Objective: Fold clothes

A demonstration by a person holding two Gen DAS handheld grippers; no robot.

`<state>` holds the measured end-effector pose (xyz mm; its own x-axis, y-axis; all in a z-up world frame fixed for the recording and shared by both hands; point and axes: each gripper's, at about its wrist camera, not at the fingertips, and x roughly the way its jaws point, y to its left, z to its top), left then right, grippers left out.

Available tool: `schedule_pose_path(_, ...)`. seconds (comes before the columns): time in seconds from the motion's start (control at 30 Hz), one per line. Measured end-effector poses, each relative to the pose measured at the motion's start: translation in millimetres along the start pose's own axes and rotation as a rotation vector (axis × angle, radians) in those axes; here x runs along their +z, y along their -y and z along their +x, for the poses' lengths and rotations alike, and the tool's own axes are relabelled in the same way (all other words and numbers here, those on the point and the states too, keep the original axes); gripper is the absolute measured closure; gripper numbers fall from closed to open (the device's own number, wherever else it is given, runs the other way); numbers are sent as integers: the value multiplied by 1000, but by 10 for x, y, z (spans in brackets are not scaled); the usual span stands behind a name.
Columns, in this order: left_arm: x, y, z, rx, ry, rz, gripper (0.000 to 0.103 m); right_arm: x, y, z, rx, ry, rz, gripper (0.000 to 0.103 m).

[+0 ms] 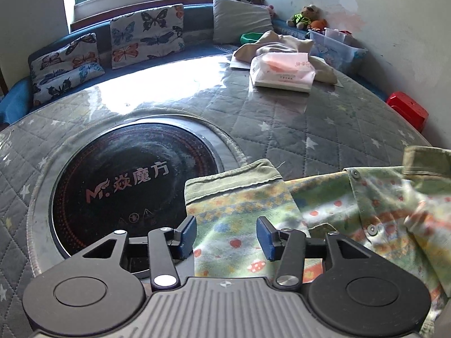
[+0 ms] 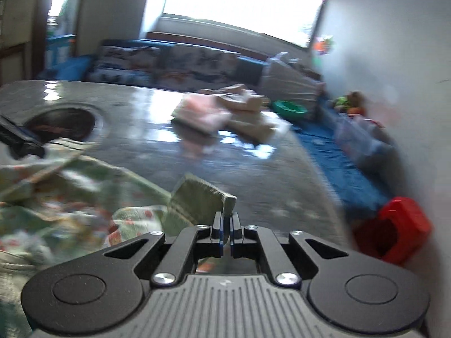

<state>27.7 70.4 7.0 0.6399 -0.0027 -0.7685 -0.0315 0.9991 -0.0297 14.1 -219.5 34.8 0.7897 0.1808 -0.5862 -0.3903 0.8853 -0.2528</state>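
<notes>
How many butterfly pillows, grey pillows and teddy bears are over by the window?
Butterfly pillows: 3
Grey pillows: 1
Teddy bears: 1
Total: 5

1. The child's shirt is pale green cotton printed with red and orange spots, small flowers and patterned bands — it lies crumpled on the quilted table cover.
2. Its placket faces up, with two grey buttons showing along it.
3. One sleeve stretches flat toward the round black hotplate, its olive ribbed cuff overlapping the plate's rim.
4. The other sleeve's olive ribbed cuff is lifted off the cover — blurred in the right wrist view.
</notes>
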Motion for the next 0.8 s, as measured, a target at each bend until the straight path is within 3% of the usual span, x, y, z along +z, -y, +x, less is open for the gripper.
schedule_pose_path(0.23,28,-37,102,25,-11,-17,46,-131,365,190,-187,-59,41,98)
schedule_pose_path(0.37,55,-110,150,42,-14,-42,45,-138,435,208,-194,-50,64,92)
schedule_pose_path(0.5,121,5,70,19,48,44,44,-6,328,238,-57,-22,74,78)
schedule_pose_path(0.67,176,285,23,-122,92,234,45,149,63,428,190,-49,51,69)
schedule_pose_path(0.8,198,516,93,-208,80,399,45,257,-169,591,314,-69,-47,65)
